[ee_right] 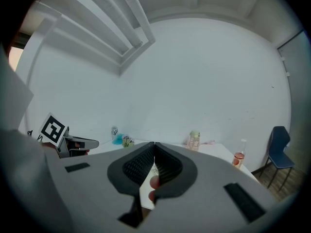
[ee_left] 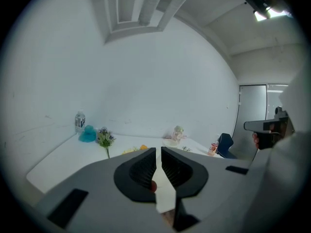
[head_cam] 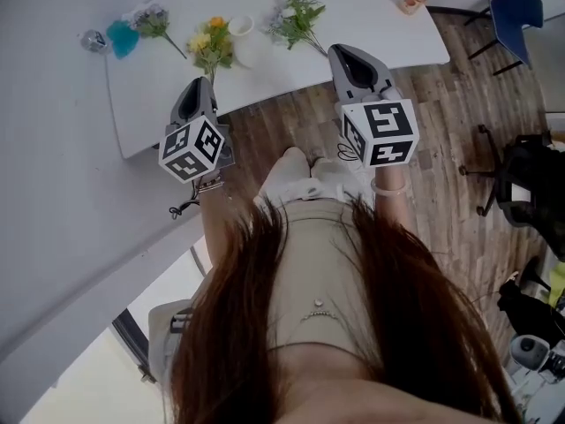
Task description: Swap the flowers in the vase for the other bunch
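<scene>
where green bunch (head_cam: pixel 296 18) lies, stem (head_cam: pixel 312 45) points nearward

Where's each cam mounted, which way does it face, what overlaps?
Head view: on the person's head, looking steeply down at the white table and floor; shows hair, torso, left tongs, right tongs.
Left gripper view: rides the left tongs, facing across the table to the wall; shows own jaws, right tongs at right.
Right gripper view: rides the right tongs, facing likewise; shows own jaws, left tongs at left.
All share table, teal object, blue chair.
</scene>
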`<state>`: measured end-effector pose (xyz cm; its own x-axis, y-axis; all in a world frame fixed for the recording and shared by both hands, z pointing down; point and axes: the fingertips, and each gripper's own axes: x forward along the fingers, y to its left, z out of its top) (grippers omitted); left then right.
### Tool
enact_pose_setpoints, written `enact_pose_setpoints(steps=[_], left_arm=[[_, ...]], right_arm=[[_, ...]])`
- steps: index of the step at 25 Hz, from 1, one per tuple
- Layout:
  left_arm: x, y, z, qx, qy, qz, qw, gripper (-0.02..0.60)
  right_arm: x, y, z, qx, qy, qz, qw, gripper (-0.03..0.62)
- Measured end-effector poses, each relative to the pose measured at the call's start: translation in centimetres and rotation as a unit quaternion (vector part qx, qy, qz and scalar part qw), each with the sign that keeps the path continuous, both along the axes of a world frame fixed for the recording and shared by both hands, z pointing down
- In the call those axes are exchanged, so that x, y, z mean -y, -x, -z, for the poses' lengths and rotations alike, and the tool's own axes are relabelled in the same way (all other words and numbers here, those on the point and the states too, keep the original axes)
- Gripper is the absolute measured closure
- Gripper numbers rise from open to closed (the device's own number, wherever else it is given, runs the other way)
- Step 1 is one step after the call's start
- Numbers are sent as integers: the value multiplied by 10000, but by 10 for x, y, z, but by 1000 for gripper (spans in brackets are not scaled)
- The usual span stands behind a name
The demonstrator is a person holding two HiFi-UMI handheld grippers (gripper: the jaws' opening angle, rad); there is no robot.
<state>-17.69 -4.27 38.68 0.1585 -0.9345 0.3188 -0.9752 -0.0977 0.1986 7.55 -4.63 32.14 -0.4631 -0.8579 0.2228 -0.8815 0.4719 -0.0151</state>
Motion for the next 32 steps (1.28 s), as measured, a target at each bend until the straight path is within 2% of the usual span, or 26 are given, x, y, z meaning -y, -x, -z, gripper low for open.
enact_pose_setpoints(steps=[5, 17, 22, 32], left_arm=[[-23, -24, 22, 75, -164, -12, 9998, 554], [-72, -68, 43, 136, -327, 138, 9993, 566], [-84, -89, 54, 219, -438, 119, 9987, 566], [-101, -110, 63, 157, -538, 212, 9982, 574]], right_arm=[[-11, -11, 0, -27, 26, 136, 9999, 566], [-30, -36, -1, -74, -10, 418, 9991, 568], [-37, -46, 4, 68, -34, 529, 9986, 566], [-51, -58, -1, 19, -28, 674, 9977, 566]])
